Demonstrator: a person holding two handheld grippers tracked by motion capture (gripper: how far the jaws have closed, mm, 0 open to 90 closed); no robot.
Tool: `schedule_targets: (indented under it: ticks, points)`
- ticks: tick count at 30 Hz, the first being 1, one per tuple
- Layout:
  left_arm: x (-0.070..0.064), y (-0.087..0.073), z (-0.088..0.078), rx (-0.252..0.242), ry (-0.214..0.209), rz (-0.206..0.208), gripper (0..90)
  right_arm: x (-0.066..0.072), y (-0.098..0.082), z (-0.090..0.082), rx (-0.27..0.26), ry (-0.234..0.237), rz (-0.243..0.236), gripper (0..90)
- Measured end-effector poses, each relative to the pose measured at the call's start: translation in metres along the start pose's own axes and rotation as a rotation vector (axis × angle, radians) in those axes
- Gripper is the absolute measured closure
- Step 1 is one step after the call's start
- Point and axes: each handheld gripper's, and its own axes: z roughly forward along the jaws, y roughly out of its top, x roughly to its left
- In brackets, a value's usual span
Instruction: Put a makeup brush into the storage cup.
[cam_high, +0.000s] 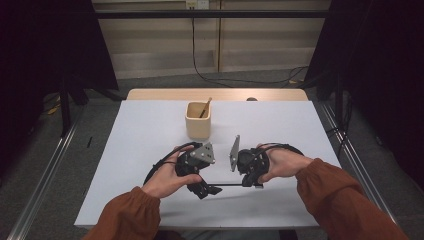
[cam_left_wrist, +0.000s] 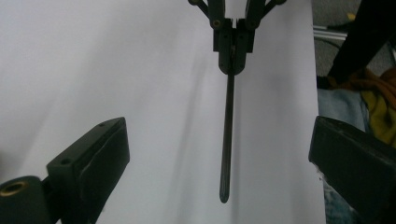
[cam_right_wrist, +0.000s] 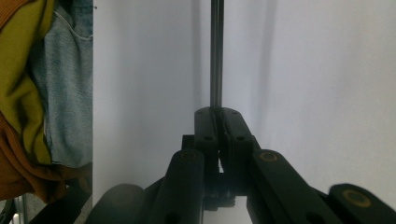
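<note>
Your right hand-held gripper (cam_right_wrist: 217, 116) is clamped on one end of a thin dark rod (cam_left_wrist: 227, 140), holding it level just above the worktop (cam_high: 150, 125), while your left hand-held gripper (cam_left_wrist: 219, 158) stands wide open around the rod's free end, not yet touching it. The pick-up looks done; the handover, or a drop into the wooden cup (cam_high: 198, 120) that already holds one stick, remains. Beyond the white worktop lie grey floor, black curtains and trailing cables.
</note>
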Motion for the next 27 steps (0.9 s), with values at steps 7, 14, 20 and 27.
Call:
schedule_targets:
  ticks: [7,14,20,27]
  points:
    - [-0.001,0.000,0.010,0.083,-0.034,0.038,6.0,-0.001,0.001,0.001,0.003,0.000,-0.016,86.0]
    - [0.000,-0.002,0.015,0.146,-0.030,0.039,12.5,-0.002,0.001,0.000,0.008,-0.001,-0.018,86.0]
    - [0.007,-0.001,0.015,0.189,-0.053,-0.049,30.3,-0.001,0.004,0.001,0.014,0.004,-0.017,86.0]
    - [0.009,-0.003,0.018,0.230,-0.100,-0.044,55.0,-0.001,0.005,0.002,0.008,0.003,-0.021,86.0]
